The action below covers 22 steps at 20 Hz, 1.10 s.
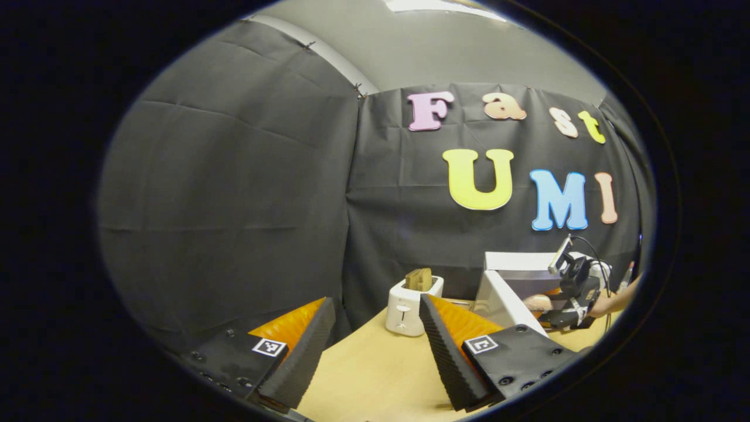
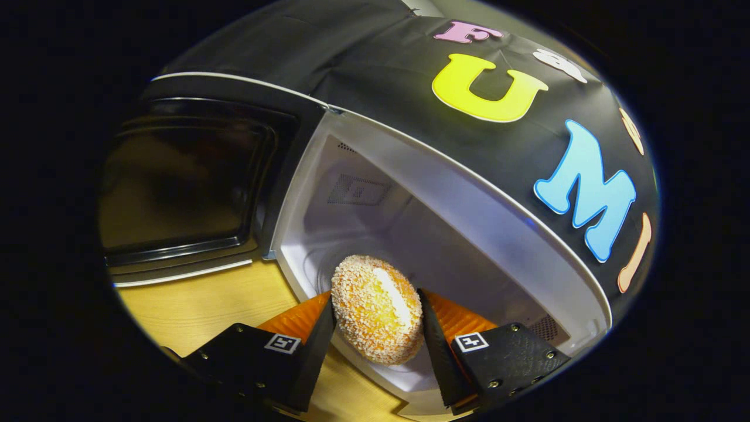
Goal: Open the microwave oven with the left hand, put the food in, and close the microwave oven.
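Two right tongs (image 2: pixel 377 316) grip the round crumb-coated bun (image 2: pixel 377 309) at the open white microwave's (image 2: pixel 469 199) mouth; left tongs (image 1: pixel 375 340) gape empty.

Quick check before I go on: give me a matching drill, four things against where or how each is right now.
Things:
1. bun
2. microwave door
3. toaster
4. left gripper

States:
A. open, holding nothing, over the table
B. swung open
C. standing left of the microwave, a slice in its slot
D. gripped between the right gripper fingers at the cavity mouth

Pairs: 1-D, 2-B, 3-C, 4-A
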Each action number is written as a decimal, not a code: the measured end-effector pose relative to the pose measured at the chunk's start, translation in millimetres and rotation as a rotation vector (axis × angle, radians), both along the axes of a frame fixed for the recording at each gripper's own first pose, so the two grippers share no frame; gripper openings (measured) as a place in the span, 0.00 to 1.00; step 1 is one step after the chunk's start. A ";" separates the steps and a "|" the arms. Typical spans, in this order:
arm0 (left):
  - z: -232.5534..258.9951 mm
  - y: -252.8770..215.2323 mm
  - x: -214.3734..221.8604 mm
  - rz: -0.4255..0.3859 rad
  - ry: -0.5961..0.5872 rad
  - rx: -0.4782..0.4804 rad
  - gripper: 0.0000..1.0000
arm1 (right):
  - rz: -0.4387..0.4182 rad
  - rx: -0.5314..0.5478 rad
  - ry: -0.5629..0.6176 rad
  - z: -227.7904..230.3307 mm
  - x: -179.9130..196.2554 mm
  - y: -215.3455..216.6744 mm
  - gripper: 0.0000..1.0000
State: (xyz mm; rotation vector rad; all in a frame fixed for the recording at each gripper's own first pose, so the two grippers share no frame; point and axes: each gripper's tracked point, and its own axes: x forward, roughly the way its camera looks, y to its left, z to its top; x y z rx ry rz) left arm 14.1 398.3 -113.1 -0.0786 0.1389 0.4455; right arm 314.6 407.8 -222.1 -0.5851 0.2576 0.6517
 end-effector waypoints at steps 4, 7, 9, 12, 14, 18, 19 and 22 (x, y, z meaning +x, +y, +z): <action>-11.7 4.3 -3.0 0.012 0.030 -0.007 0.95 | -0.015 -0.024 0.010 -17.4 19.3 5.6 0.82; -16.5 6.0 -2.7 0.020 0.039 -0.009 0.95 | -0.028 -0.042 -0.004 -24.6 27.0 8.8 0.83; -18.4 6.4 -1.7 0.019 0.045 -0.011 0.95 | -0.028 -0.046 -0.011 -22.4 25.3 9.9 0.98; -22.2 3.5 2.0 0.009 0.040 -0.025 0.95 | -0.026 -0.038 -0.020 -13.9 20.4 9.9 0.98; -27.1 -1.5 6.4 0.000 0.036 -0.038 0.95 | -0.026 -0.010 -0.015 -5.2 9.9 9.6 0.98; -39.8 -15.5 12.2 -0.039 0.032 -0.036 0.95 | -0.035 0.084 0.002 20.0 -24.8 6.6 0.98; -45.1 -19.6 14.0 -0.050 0.039 -0.036 0.95 | -0.029 0.125 0.009 29.8 -36.8 6.8 0.98; -64.4 -31.4 12.6 -0.077 0.058 -0.055 0.95 | -0.011 0.227 0.008 62.3 -70.7 2.5 0.98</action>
